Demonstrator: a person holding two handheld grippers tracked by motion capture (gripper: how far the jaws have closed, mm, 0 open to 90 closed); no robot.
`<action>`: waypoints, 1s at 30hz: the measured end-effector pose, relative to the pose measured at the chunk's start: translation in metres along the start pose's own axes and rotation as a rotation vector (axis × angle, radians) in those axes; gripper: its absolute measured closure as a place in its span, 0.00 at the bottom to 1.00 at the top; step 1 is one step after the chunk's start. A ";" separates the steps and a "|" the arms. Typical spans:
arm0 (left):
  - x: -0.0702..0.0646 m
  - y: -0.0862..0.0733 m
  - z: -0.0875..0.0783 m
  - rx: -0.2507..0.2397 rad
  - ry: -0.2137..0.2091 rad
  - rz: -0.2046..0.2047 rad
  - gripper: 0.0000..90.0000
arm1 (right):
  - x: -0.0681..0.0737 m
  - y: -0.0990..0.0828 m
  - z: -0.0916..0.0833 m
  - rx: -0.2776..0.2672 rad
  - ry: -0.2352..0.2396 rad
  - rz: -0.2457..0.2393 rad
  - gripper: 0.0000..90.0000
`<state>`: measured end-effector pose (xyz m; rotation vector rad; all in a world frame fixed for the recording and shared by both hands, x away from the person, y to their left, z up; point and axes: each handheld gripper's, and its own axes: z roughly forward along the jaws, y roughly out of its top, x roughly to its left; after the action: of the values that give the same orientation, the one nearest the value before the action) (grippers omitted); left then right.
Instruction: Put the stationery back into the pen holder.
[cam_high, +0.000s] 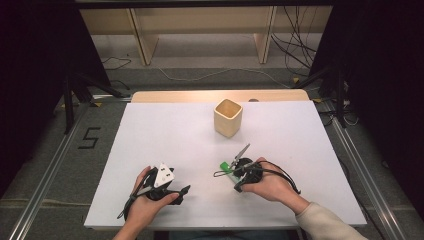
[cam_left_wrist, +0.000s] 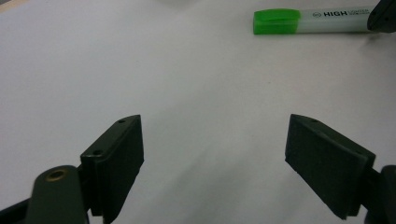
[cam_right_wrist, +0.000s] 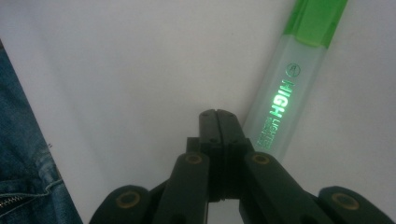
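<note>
- Counted on the white table (cam_high: 165, 130): one green-capped highlighter (cam_high: 227, 168), one square wooden cup (cam_high: 228, 117), two grippers, each in a person's hand.
- The left gripper (cam_left_wrist: 212, 158) sits at the lower left of the high view, its jaws spread wide with bare table between them and nothing held.
- The right gripper (cam_right_wrist: 217, 122), lower centre-right in the high view, has its jaws pressed flat together on nothing; the highlighter lies just beside them on their right in the right gripper view, its printed barrel running up to the cap at the upper right.
- In the left gripper view the highlighter lies flat at the upper right of the frame.
- The cup stands upright at upper centre, well apart from both grippers.
- Blue denim (cam_right_wrist: 23, 154) shows at the left edge of the right gripper view.
</note>
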<state>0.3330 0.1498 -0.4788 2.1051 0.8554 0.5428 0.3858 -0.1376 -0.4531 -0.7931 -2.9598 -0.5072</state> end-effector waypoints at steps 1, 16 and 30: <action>0.000 0.000 0.000 0.000 0.000 0.001 0.22 | -0.001 0.000 0.001 0.006 -0.003 0.000 1.00; 0.000 0.000 0.000 0.000 0.000 0.004 0.22 | -0.012 -0.003 0.002 0.039 -0.047 0.010 1.00; 0.000 0.000 0.000 0.002 -0.001 0.011 0.22 | -0.019 0.007 -0.021 0.028 -0.069 -0.002 0.79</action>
<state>0.3326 0.1497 -0.4788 2.1130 0.8447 0.5472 0.4047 -0.1482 -0.4338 -0.8214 -3.0240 -0.4463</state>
